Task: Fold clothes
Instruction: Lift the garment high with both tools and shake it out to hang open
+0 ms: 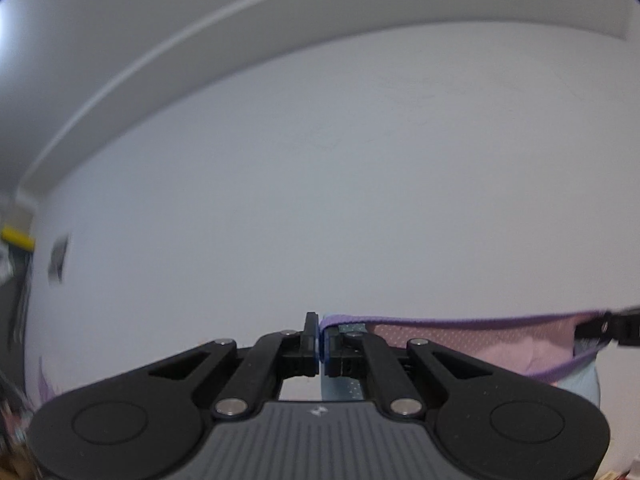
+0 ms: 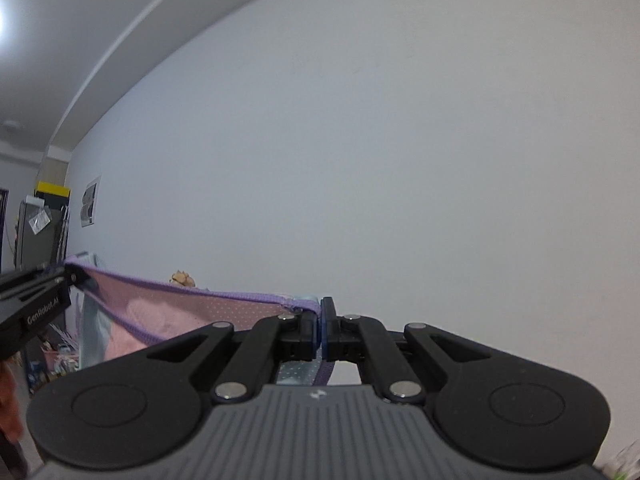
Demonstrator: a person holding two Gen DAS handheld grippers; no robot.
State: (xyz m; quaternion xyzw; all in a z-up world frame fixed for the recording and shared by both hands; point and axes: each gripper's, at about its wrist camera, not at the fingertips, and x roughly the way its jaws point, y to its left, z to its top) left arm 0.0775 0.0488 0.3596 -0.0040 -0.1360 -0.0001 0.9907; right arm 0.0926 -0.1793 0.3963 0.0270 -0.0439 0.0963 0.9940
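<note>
Pink dotted garment (image 1: 460, 340) with lilac trim hangs stretched in the air between both tools, in front of a pale wall (image 1: 320, 180). Left gripper (image 1: 320, 346) pinches one end of its trimmed edge, jaws pressed together; right gripper (image 2: 321, 330) clamps the other end, fabric sagging between them.
</note>
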